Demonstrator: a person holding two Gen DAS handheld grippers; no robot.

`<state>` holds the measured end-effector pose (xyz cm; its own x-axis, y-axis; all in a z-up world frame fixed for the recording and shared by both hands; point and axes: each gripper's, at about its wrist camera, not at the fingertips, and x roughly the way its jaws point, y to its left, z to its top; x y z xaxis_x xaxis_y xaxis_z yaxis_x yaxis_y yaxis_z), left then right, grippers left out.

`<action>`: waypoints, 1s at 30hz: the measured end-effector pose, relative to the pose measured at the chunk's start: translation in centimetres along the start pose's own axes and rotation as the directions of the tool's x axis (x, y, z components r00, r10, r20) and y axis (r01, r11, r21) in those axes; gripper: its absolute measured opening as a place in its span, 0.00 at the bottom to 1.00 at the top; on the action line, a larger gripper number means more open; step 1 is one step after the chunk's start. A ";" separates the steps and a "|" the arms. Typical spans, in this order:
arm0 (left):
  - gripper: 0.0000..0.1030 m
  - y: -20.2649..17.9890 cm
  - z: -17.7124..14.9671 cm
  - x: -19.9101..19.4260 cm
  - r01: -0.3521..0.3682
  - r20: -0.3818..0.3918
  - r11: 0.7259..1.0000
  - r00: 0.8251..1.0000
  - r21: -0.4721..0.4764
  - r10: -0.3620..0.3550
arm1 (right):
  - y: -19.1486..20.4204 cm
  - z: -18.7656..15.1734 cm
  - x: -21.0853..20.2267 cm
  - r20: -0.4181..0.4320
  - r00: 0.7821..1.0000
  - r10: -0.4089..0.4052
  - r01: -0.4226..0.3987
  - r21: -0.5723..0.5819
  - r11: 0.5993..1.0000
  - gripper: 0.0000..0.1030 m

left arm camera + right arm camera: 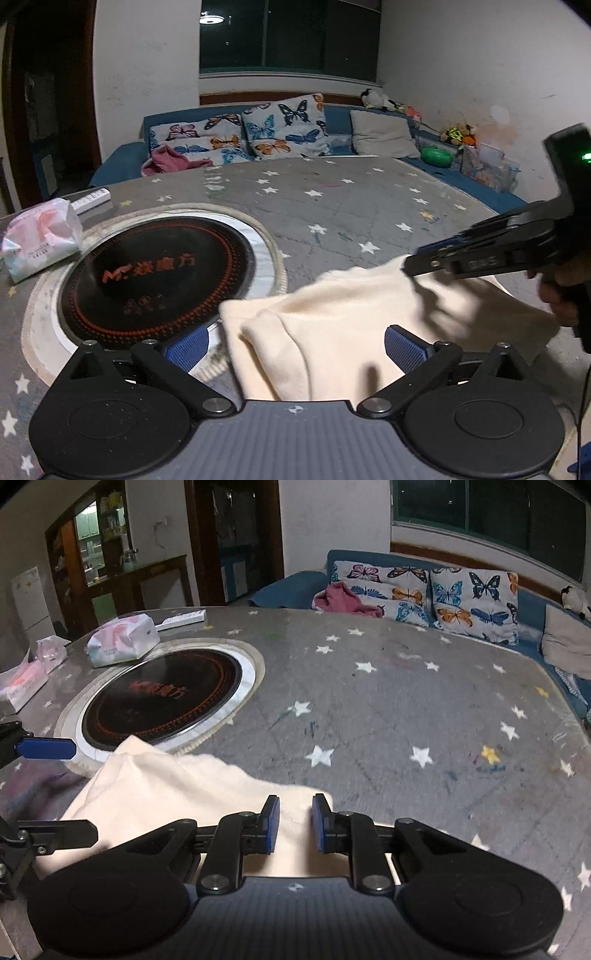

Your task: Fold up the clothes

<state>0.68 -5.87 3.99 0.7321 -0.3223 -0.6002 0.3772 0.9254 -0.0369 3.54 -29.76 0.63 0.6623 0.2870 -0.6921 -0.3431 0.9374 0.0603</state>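
My left gripper [291, 345] gapes empty over the half-folded cream cloth [332, 325], my right gripper [295, 821] narrowed around its edge; more folds remain.

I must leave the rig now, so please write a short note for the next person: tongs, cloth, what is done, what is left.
Left tongs: wide open; the cream cloth lies between the pads, not pressed.
Right tongs: closed on an edge of the cloth, apparently lifting it slightly.
Cloth: bunched on the star-patterned table, one corner over the rim of the round hotplate.
Done: seemingly a first rough fold.
Left: finish and flatten the fold.
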 end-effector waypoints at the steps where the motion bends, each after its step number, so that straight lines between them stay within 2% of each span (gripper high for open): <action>1: 1.00 0.1 0.1 0.0 -0.008 0.001 1.000 1.000 -0.003 0.008 | 0.0 0.1 -0.4 0.005 1.000 0.002 -0.002 0.002 1.000 0.17; 8: 1.00 0.6 0.7 0.9 -0.065 -0.001 0.997 0.998 -0.035 0.065 | 0.6 -2.4 -4.5 0.014 1.000 0.006 -0.006 -0.034 0.999 0.19; 13: 1.00 0.1 1.4 2.0 -0.111 0.006 0.994 0.994 -0.012 0.111 | 0.4 -5.2 -6.8 0.007 1.000 -0.015 0.015 -0.010 1.000 0.21; 17: 1.00 0.2 2.0 3.9 -0.147 -0.024 0.989 0.989 -0.023 0.147 | 0.1 -7.0 -7.5 -0.007 0.999 -0.031 0.031 0.000 1.000 0.22; 21: 1.00 0.1 2.2 5.6 -0.190 -0.057 0.982 0.980 0.004 0.190 | -0.1 -7.3 -8.0 0.004 1.000 -0.031 0.031 0.009 0.999 0.23; 25: 1.00 0.2 1.8 6.5 -0.200 -0.087 0.980 0.976 0.002 0.200 | -0.1 -7.3 -8.9 0.023 0.999 -0.041 0.041 0.011 0.999 0.23; 30: 1.00 0.2 2.0 5.8 -0.203 -0.077 0.979 0.976 0.001 0.202 | -0.3 -7.9 -9.5 0.019 0.998 -0.053 0.053 0.016 0.998 0.23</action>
<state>6.09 -7.97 2.12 0.7471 -0.1120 -0.6552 0.2216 0.9713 0.0868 -7.92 -34.30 1.57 0.6920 0.2405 -0.6807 -0.2970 0.9542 0.0351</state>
